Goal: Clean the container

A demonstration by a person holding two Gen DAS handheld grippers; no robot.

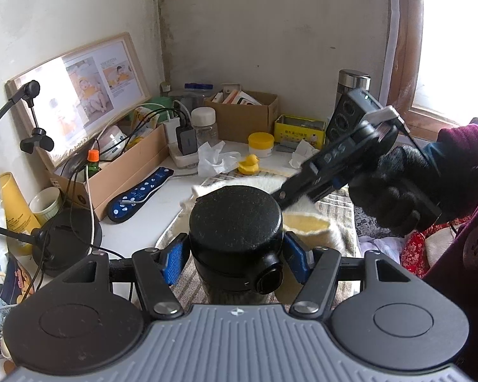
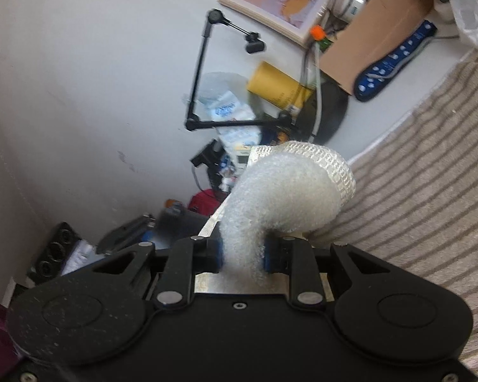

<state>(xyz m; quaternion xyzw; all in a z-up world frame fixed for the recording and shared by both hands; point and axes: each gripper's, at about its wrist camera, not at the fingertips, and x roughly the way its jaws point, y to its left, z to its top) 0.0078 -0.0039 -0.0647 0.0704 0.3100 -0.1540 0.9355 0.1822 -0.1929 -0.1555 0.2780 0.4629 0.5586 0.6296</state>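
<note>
Left gripper (image 1: pixel 235 259) clamping container (image 1: pixel 235 219), "DAS" on right gripper (image 1: pixel 334 159)

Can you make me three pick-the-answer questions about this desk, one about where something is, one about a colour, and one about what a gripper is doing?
1. Where is the toy duck?
A. on the desk behind the container
B. inside the cardboard box
C. on the windowsill

2. What colour is the container's lid?
A. black
B. red
C. white

3. What is the right gripper doing?
A. hanging open
B. pinching a white cloth
C. holding the duck

Answers: 1 A, the duck sits on the desk beyond the lid. 2 A, the lid is black. 3 B, the white cloth is squeezed between its blue pads.
</note>
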